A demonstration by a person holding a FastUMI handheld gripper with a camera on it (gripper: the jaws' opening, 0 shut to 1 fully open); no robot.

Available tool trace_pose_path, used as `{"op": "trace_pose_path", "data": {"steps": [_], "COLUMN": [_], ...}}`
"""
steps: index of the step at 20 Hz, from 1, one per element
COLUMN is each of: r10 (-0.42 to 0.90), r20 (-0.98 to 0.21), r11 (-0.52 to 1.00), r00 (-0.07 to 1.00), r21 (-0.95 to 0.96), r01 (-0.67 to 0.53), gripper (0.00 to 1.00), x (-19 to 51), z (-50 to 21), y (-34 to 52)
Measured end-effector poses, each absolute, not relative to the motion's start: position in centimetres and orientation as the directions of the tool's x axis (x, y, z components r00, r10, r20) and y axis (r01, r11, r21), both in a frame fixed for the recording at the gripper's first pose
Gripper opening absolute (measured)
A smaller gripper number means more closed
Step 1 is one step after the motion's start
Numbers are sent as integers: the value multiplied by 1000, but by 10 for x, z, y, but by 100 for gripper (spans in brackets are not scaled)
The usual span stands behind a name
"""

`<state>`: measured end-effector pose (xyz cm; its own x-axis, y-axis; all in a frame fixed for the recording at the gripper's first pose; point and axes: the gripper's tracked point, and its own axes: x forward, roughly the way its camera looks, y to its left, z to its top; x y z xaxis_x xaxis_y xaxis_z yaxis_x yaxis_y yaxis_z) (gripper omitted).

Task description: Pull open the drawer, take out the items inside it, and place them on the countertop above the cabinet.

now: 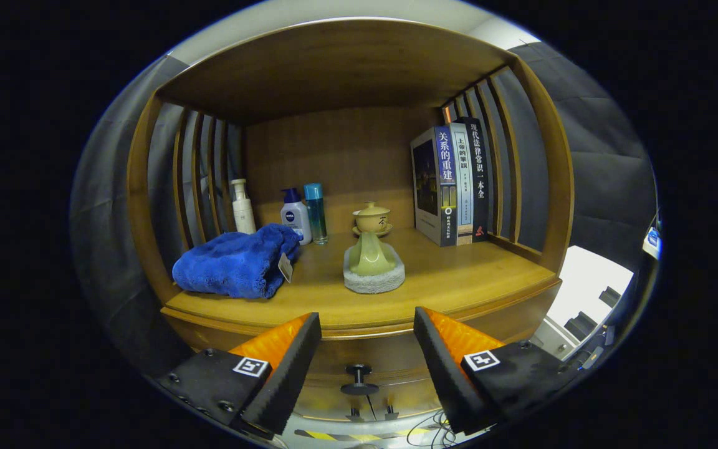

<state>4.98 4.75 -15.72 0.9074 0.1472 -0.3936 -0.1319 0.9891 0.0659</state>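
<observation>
Claw (367, 324): fingers spread wide, gripping nothing, held in front of the cabinet.
Drawer (365, 358): closed, below the countertop edge.
Knob (359, 378): dark, between the fingers, untouched.
Countertop (459, 280): carries a blue towel (237, 262), three bottles (296, 214), a lidded cup (371, 218), a green pitcher on a grey pad (374, 260) and books (452, 184).

Tool-mounted view, facing cabinet (359, 324) (near)

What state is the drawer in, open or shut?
Shut: the drawer front sits flush under the countertop, its knob between the open claw fingers.
</observation>
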Motion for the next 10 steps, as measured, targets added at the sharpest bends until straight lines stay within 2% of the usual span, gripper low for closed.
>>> {"op": "trace_pose_path", "data": {"steps": [10], "r10": [86], "r20": [-268], "r11": [989], "r00": [960], "r21": [-96], "r01": [-115], "gripper": [97], "x": [59], "z": [-36], "y": [19]}}
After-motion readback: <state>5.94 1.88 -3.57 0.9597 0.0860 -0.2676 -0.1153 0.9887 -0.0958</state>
